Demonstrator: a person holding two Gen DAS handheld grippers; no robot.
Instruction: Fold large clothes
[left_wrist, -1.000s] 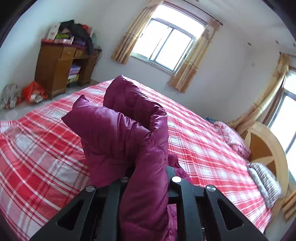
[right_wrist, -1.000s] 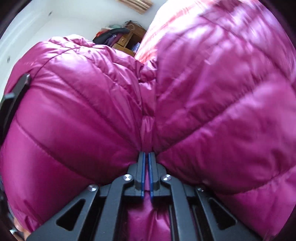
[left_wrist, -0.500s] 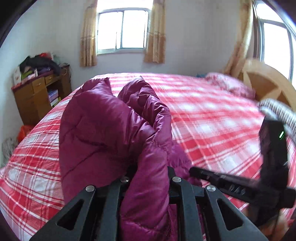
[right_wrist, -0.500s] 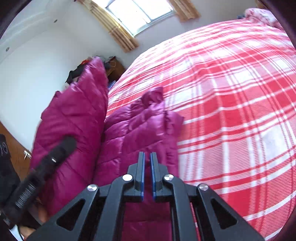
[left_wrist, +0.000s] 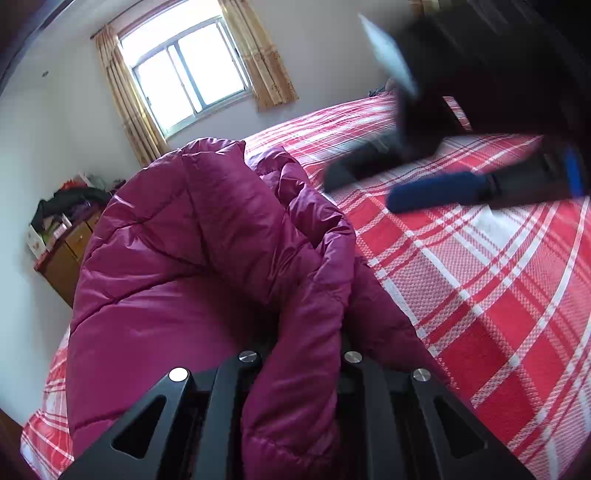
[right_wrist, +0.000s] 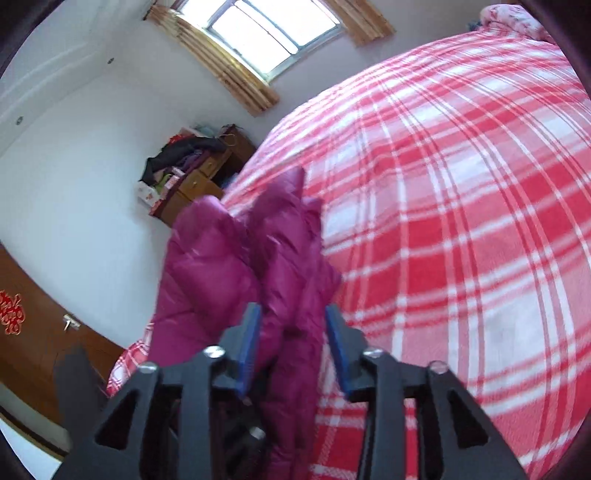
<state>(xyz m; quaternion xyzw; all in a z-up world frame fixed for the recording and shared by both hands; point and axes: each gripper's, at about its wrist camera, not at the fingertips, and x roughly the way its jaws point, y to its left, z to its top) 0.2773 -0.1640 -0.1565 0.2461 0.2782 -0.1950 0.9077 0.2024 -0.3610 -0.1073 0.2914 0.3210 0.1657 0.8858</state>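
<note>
Since half a second ago the right gripper (right_wrist: 293, 345) has spread its jaws, which were nearly together, and it has swung across the top right of the left wrist view, where it (left_wrist: 373, 186) shows as a dark blur with one blue-padded finger over the bed.

Much is hidden. The left gripper (left_wrist: 301, 354) has its fingertips buried in a thick fold of the magenta down jacket (left_wrist: 207, 258); its jaws are clamped on that fold, and only the black finger bases with their silver screws show. The jacket's lower part runs out of frame between the fingers. What the blurred dark mass behind the right gripper is cannot be made out.

The right wrist view alone shows both blue pads (right_wrist: 248, 350) standing apart, with the jacket (right_wrist: 236, 273) between and beyond them; whether the pads touch the cloth cannot be told. It also shows a dark wooden door (right_wrist: 40, 332) with a red ornament at the left. A blurred dark shape low at the left edge there is too unclear to name.

The jacket lies bunched at the near edge of the bed, on the red and white plaid bedspread (left_wrist: 498, 295). Beyond it stand a wooden dresser (right_wrist: 199, 173) heaped with clothes and boxes, and a window (left_wrist: 188, 79) with tan curtains (left_wrist: 123, 107). A pink pillow (right_wrist: 517, 18) lies at the far end of the bed.
</note>
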